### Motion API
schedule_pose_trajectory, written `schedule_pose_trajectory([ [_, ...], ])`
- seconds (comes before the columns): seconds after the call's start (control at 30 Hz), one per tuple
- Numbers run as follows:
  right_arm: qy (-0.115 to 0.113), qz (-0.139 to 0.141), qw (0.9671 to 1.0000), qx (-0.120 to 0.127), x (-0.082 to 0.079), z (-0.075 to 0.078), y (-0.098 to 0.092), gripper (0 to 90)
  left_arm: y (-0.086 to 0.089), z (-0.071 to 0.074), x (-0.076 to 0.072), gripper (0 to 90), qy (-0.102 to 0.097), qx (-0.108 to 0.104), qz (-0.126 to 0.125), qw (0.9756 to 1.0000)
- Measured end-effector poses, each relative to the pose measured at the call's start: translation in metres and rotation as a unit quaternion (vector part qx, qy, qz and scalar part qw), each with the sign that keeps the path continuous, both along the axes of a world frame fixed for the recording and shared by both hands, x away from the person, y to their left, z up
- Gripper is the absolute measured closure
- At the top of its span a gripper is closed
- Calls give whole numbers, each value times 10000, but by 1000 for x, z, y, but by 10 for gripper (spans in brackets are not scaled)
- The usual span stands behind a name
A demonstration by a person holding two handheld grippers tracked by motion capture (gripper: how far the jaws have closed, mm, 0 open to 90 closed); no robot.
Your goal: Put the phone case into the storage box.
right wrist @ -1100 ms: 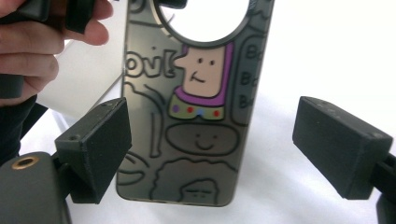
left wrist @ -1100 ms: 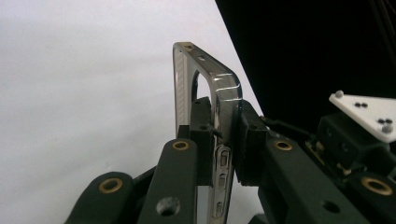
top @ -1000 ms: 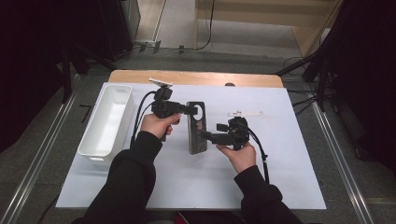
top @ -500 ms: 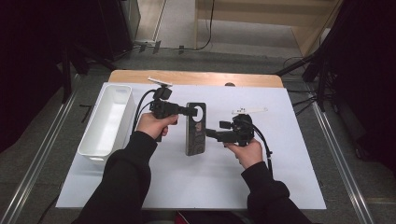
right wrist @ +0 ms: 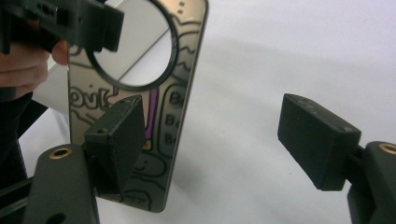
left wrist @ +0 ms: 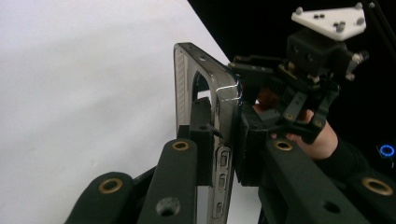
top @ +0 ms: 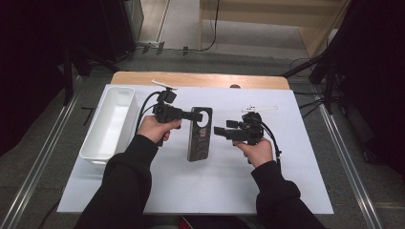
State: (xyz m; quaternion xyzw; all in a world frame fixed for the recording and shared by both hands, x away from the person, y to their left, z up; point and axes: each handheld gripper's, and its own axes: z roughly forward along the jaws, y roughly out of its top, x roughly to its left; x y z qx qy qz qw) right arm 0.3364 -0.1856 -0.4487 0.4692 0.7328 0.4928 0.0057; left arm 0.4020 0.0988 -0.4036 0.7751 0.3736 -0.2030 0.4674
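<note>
Dark, see-through plastic marks the phone case (top: 200,134), printed with cartoon lettering and cut with a round camera hole, lying lengthwise at the middle of the white-covered table (top: 286,181). The left tool (top: 187,114) is clenched on the case's upper edge beside the camera hole; the left gripper view shows both pads pinching the thin wall. The right tool (top: 220,130) hangs just beside the case's right edge, jaws released after narrowing a little, one pad in front of the case's printed face and the other out over bare table, pressing on nothing. Judging by this, the step in hand is a two-tool grip on the case, half done. Next, the right tool likely needs to slide in until the edge sits between its pads, then clamp. A long white plastic tray (top: 109,124) stands at the table's left.
</note>
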Motion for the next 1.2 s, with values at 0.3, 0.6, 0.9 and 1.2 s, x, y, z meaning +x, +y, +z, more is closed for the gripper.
schedule_pose_trajectory([
  [0.3,-79,52,10000,13,3,6,1,226,-2,0,-3,801,-77,-1,-172,9998],
  [0.6,-95,41,9999,33,6,10,4,226,-6,0,-7,801,-267,15,-357,9990],
  [0.9,-133,26,9999,50,9,16,10,233,-9,1,-10,801,-314,-9,-402,9987],
  [1.2,-113,66,9999,4,10,18,17,241,-10,3,-13,801,-406,-44,-498,9979],
])
